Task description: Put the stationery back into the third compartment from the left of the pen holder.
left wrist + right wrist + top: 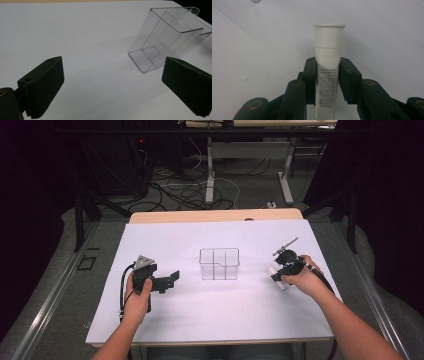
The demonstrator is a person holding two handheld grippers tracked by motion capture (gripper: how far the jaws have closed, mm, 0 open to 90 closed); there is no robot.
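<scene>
White tube (329, 67) is sitting clamped between the right tongs (328, 75), cap end outward, probably so it can drop into the clear divided bin (219, 264) mid-desk (220, 315). The left tongs (112, 87) are hovering wide open, holding nothing, facing that bin.

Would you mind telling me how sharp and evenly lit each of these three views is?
High view: bright table, surroundings nearly black, soft overall. Left gripper view: clear divided container fairly sharp with faint glints, near jaws blurred. Right gripper view: white tube in the right gripper is well lit, its small print too blurred to read.
</scene>
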